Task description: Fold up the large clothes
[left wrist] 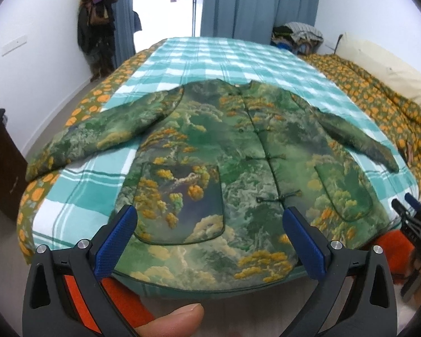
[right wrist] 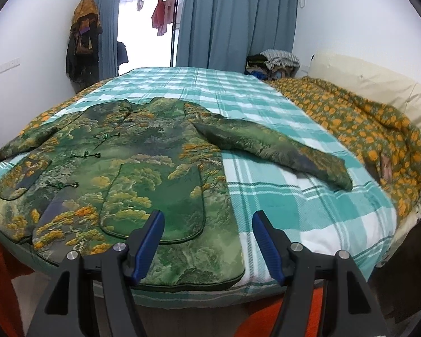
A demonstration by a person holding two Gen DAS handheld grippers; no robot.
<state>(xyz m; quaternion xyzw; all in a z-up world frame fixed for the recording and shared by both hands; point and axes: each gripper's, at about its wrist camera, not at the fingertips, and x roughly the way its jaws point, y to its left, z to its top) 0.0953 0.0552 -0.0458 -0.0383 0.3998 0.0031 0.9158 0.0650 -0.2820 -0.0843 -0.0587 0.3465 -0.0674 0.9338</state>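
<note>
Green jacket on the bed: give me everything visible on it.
The green jacket is padded-looking brocade with a landscape print of yellow-orange trees and pale clouds. It lies face up and flat on the teal plaid blanket, unfolded, both sleeves spread outward, collar away from the cameras, hem at the near bed edge. Knot-and-loop fastenings close the front; two piped patch pockets sit low. Neither the left gripper nor the right gripper touches it; both are open.

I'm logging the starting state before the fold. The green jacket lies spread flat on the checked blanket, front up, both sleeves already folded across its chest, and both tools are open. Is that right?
Not quite. The sleeves are not folded in: on the green jacket the left sleeve and the right sleeve lie stretched outward on the checked blanket, as both wrist views show. The left tool and right tool are open.
</note>
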